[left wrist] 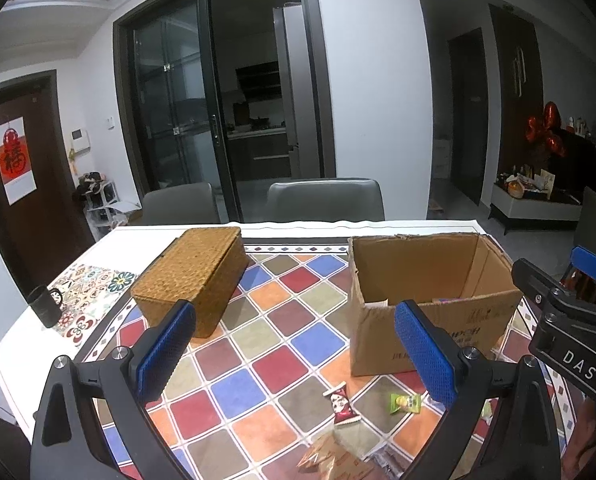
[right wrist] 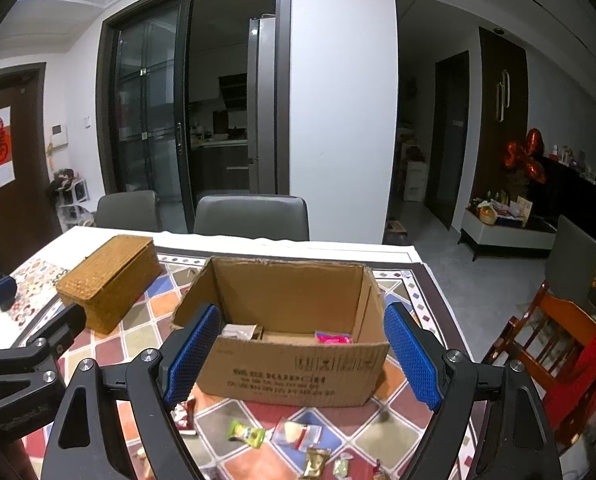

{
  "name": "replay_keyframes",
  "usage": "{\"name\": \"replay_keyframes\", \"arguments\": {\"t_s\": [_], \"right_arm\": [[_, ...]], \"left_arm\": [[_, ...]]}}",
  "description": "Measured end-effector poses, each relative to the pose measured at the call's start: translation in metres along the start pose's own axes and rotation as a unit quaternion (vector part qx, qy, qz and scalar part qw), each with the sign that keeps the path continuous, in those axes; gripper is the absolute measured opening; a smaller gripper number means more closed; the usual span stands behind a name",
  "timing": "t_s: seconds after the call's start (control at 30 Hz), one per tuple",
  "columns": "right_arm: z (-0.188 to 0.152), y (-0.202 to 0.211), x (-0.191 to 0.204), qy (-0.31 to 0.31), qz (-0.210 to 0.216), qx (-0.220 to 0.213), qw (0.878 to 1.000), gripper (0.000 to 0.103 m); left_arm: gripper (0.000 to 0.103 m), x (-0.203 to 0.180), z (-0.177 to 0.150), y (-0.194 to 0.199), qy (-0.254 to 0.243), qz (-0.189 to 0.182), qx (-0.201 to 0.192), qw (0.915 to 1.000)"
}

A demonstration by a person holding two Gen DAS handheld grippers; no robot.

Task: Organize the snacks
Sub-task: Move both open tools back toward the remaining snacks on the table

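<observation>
My left tongs (left wrist: 294, 354) released and empty, my right tongs (right wrist: 304, 356) released too, small snack packets (right wrist: 246, 434) scattered on the tiled surface (left wrist: 258, 320) just below, open cardboard box (right wrist: 294, 364) beyond them, closed wicker basket (left wrist: 194, 280) farther left

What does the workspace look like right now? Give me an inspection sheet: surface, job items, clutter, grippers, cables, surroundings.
Surface: table under a multicoloured diamond-pattern cloth.
Job's things: open cardboard box with a pink packet and pale items inside; closed wicker basket to its left; loose snacks in front of the box, including a green packet, a red-and-white packet and a gold packet.
Clutter: dark mug at the table's left edge.
Grippers: left gripper open, empty; right gripper open, empty; both hover above the snacks.
Cables: nothing seen.
Surroundings: two grey chairs behind the table, glass sliding doors, wooden chair to the right.
</observation>
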State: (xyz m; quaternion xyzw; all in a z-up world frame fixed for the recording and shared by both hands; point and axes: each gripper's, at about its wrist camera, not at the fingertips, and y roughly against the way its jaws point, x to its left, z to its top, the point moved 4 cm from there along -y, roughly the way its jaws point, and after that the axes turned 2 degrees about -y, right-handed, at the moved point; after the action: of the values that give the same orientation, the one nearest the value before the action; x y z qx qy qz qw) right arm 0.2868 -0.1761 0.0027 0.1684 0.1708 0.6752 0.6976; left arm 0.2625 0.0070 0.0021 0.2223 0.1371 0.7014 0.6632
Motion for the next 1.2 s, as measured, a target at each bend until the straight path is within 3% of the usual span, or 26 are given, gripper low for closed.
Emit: {"name": "replay_keyframes", "arguments": {"t_s": [0.6, 1.2], "right_arm": [[-0.049, 0.017, 0.006, 0.021, -0.015, 0.016, 1.000, 0.085], [-0.103, 0.005, -0.009, 0.000, -0.040, 0.050, 0.998, 0.085]], "left_arm": [[0.101, -0.001, -0.051, 0.010, -0.001, 0.003, 0.021, 0.9998], [0.101, -0.011, -0.102, -0.002, 0.008, 0.021, 0.050, 0.9985]]}}
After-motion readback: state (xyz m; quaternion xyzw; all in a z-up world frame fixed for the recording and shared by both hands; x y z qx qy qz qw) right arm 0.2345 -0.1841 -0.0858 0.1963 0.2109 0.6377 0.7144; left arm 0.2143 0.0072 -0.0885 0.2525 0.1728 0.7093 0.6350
